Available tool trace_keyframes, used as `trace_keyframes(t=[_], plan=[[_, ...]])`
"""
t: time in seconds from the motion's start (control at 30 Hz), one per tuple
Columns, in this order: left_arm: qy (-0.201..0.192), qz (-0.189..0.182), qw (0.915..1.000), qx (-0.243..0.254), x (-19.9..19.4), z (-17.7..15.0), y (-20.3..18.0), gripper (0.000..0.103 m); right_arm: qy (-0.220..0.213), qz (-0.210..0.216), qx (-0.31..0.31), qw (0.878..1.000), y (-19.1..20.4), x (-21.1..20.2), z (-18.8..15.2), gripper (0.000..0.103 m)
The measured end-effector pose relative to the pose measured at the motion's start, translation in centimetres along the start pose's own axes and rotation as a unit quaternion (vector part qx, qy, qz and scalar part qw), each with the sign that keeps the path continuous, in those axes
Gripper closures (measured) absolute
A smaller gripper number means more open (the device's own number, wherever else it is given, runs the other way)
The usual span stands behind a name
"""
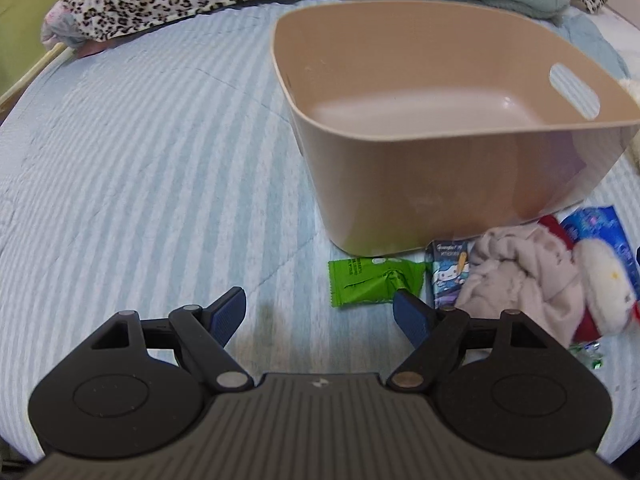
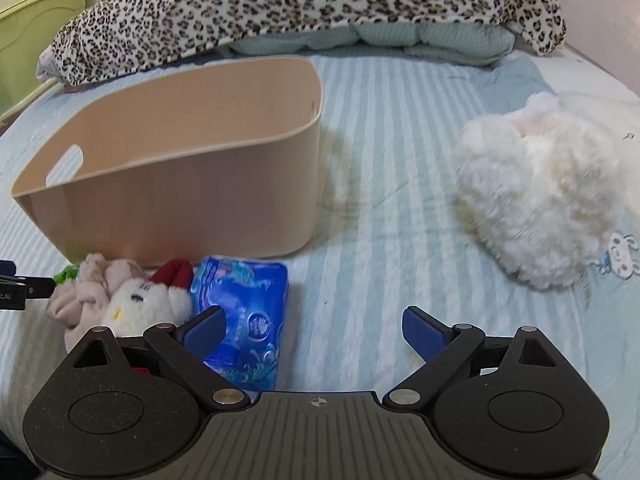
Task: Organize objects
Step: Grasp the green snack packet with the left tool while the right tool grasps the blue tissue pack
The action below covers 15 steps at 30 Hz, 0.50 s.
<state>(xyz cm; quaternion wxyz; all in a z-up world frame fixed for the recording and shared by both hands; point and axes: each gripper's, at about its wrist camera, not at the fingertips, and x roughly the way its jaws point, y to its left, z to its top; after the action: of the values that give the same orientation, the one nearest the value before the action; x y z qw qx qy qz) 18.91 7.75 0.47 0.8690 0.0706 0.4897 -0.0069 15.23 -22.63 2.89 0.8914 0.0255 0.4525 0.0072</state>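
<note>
Left gripper and right gripper both level, jaws spread wide, holding nothing

Soft even indoor light, barely any shadows. Heavy fisheye bending at the edges, dark corners, fluffy white plush motion-blurred at right.

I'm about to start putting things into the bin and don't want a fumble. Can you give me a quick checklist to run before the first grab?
1. Bin upright with open top: ok.
2. Bin has room: ok, its floor shows bare in the left wrist view.
3. Left gripper open and holding nothing: ok.
4. Right gripper open and holding nothing: ok.
5. Green packet free to grab: ok, it lies flat on the bed by the left gripper's right jaw.
6. Blue pack free to grab: cannot tell, the small white toy lies close against its left edge.
</note>
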Motion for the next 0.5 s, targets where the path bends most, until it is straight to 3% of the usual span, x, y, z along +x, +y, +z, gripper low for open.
trace_keyframes(t=[0.23, 0.5], plan=[[0.005, -0.016, 0.9998, 0.008, 1.9, -0.1, -0.1, 0.022, 0.018, 0.017, 0.007, 1.000, 0.7, 2.2, -0.5, 0.007], [-0.030, -0.054, 0.9980, 0.011, 1.1, 0.0, 0.1, 0.022, 0.025, 0.047, 0.004, 0.999, 2.0, 3.2, -0.4, 0.005]])
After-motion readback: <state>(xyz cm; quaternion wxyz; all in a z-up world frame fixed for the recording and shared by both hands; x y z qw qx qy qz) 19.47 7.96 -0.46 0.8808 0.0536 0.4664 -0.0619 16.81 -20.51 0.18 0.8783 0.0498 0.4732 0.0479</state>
